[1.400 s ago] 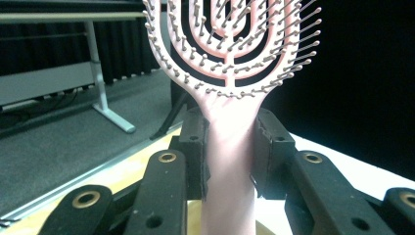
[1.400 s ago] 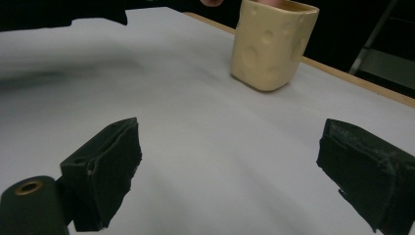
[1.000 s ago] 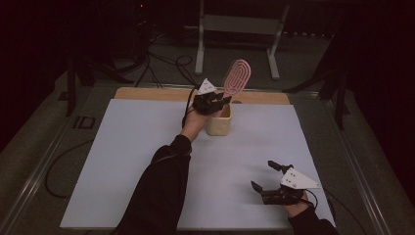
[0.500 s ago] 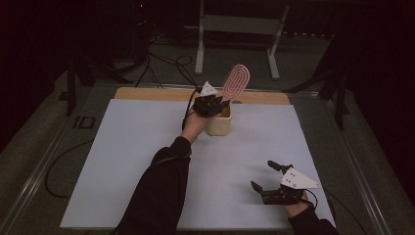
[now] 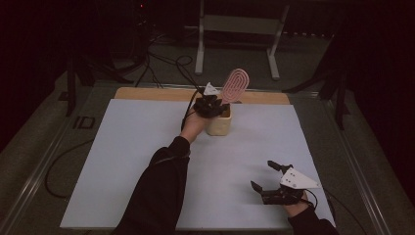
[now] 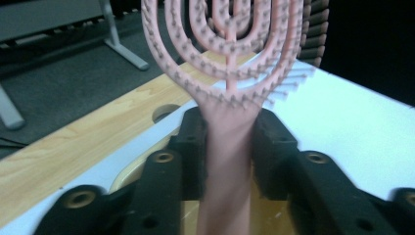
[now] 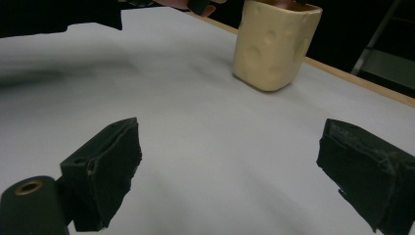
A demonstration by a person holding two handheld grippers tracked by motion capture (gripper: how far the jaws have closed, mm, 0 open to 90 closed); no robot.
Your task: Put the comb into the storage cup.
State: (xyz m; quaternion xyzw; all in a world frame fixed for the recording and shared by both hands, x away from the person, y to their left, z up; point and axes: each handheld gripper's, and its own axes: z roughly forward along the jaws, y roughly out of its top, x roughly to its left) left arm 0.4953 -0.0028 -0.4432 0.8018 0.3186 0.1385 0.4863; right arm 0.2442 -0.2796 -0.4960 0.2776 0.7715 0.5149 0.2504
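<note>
While the left gripper [image 5: 211,105], arm outstretched over the cream cup [image 5: 219,125], loosens around the pink hairbrush [image 6: 227,147], the right gripper [image 5: 270,182] rests spread on the desk [image 5: 122,147].

Black sleeve [image 5: 159,188]; black claws with brass-ringed screw holes, grey three-cornered top plates

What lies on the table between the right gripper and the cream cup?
Nothing: in the right gripper view, bare white tabletop runs from the open right gripper to the cup.
</note>
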